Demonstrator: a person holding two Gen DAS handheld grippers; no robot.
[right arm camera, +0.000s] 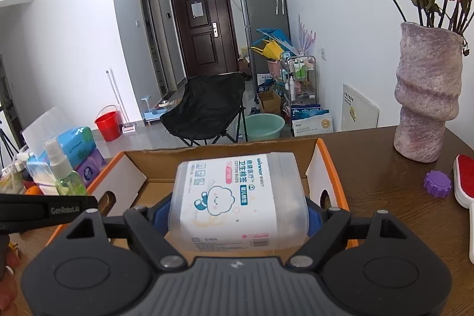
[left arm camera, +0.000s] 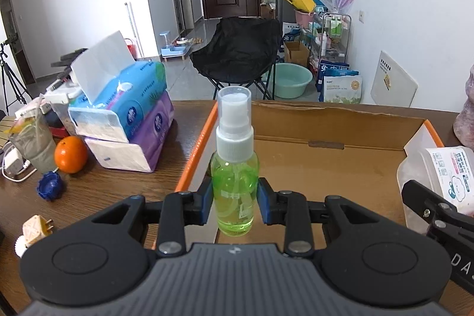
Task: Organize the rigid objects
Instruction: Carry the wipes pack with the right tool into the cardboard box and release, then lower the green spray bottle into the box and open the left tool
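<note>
over the open cardboard box [left arm camera: 340, 168] we've got both tools loaded. our left gripper [left arm camera: 235, 205] has its jaws pinched nearly shut on the green spray bottle [left arm camera: 235, 182], blue pads on either side of the lower body, cap up and the bottle upright, so the liquid stays below the nozzle and it can be stood down as it is. it hangs just inside the box's left orange edge. our right gripper [right arm camera: 238, 216] stands wide, jaws spread around the clear cotton swab tub [right arm camera: 240, 197] and pressing its two sides; the tub lies tilted with its label toward us, above the middle of the box floor. that wide hold suits a broad, stiff container, we reckon. the box floor that we can see looks bare, so both items seem headed in, bottle to the left, tub to the right, which keeps the two tools from fouling each other. left out on the wooden table [left arm camera: 118, 185]: an orange [left arm camera: 71, 154], a blue cap [left arm camera: 50, 185], stacked tissue packs [left arm camera: 127, 120], a purple cap [right arm camera: 438, 184] and a vase [right arm camera: 426, 96].
</note>
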